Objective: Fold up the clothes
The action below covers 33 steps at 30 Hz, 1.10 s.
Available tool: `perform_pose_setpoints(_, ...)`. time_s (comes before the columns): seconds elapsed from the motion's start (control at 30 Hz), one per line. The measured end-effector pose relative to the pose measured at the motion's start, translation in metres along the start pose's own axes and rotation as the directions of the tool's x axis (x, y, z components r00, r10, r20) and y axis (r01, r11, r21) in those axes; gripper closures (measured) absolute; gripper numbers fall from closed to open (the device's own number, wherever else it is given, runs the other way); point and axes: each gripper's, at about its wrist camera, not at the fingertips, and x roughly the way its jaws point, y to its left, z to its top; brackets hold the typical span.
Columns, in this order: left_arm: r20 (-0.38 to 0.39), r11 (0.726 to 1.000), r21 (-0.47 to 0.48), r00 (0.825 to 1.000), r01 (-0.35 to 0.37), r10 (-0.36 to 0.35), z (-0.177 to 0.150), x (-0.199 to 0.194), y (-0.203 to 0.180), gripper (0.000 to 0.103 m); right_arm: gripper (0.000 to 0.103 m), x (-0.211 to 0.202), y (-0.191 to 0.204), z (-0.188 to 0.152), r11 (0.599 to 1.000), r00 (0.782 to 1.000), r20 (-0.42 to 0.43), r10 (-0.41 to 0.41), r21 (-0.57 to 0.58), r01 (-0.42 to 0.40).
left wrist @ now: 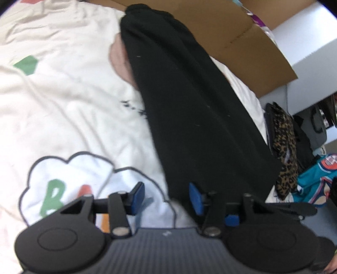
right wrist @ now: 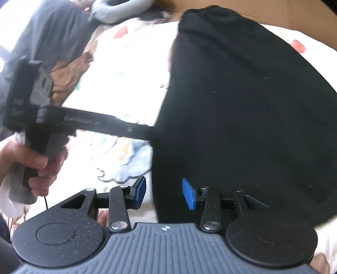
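Observation:
A black garment (left wrist: pixel 189 105) lies as a long folded strip on a white printed bedsheet (left wrist: pixel 63 105). My left gripper (left wrist: pixel 166 198) hovers at the strip's near end. Its blue pads (left wrist: pixel 138 197) stand apart, and the cloth's left edge lies between and below them without being pinched. In the right wrist view the same black garment (right wrist: pixel 242 116) fills the right half. My right gripper (right wrist: pixel 164 192) is open over its near left edge, pads clear of the cloth. A hand (right wrist: pixel 35 162) holds the left tool's handle, and that tool's finger reaches the garment's left edge.
A brown cardboard box (left wrist: pixel 242 38) stands behind the bed. Leopard-print cloth (left wrist: pixel 284 151) and a teal garment (left wrist: pixel 316 183) lie off the bed's right side. A dark grey garment (right wrist: pixel 52 31), a brown cloth (right wrist: pixel 65 78) and a grey neck pillow (right wrist: pixel 118 10) sit at the far left.

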Motion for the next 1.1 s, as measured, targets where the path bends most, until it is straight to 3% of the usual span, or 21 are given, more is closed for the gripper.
perform_pose_setpoints(0.1,0.002,1.000,-0.015,1.000,-0.012,0.012,-0.002,-0.002,0.006,0.055,0.058,0.004,0.008,0.000,0.998,1.000,-0.003,-0.028,-0.064,0.028)
perform_pose_setpoints(0.23,0.024,0.998,0.034,0.999,-0.046,0.045,-0.003,-0.005,0.007,0.055,0.058,0.009,0.014,-0.006,0.982,0.996,0.004,-0.089,-0.169,0.088)
perform_pose_setpoints(0.27,0.025,0.998,0.041,0.998,-0.052,0.051,-0.003,-0.006,0.008,0.055,0.062,0.011,0.015,-0.008,0.975,0.994,0.005,-0.112,-0.192,0.111)
perform_pose_setpoints(0.37,0.023,0.997,0.052,0.998,-0.064,0.063,-0.003,-0.006,0.012,0.055,0.099,0.007,0.007,-0.008,0.977,0.994,0.007,-0.113,-0.183,0.112)
perform_pose_setpoints(0.4,0.022,0.997,0.054,0.998,-0.063,0.062,-0.003,-0.005,0.011,0.055,0.101,0.004,0.002,-0.008,0.981,0.995,0.009,-0.102,-0.164,0.102)
perform_pose_setpoints(0.6,-0.003,0.996,0.091,1.000,-0.016,0.017,-0.007,0.002,0.003,0.055,0.103,-0.014,-0.022,-0.009,0.995,0.992,0.079,-0.094,-0.030,0.096)
perform_pose_setpoints(0.8,-0.017,0.989,0.134,0.998,0.058,-0.056,-0.015,0.013,-0.013,0.042,0.103,-0.023,-0.038,-0.008,0.994,0.990,0.105,-0.090,0.066,0.083)
perform_pose_setpoints(0.93,-0.012,0.981,0.190,0.999,0.047,-0.045,-0.014,0.027,-0.030,0.036,0.103,-0.021,-0.040,-0.007,0.994,0.991,0.111,-0.079,0.078,0.071)
perform_pose_setpoints(1.0,-0.027,0.970,0.242,1.000,0.001,0.005,-0.015,0.036,-0.037,0.036,0.103,-0.018,-0.039,-0.007,0.995,0.991,0.115,-0.069,0.084,0.060)
perform_pose_setpoints(1.1,-0.020,0.963,0.271,1.000,-0.010,0.016,-0.013,0.044,-0.044,0.031,0.103,-0.018,-0.038,-0.006,0.995,0.991,0.122,-0.057,0.090,0.046)
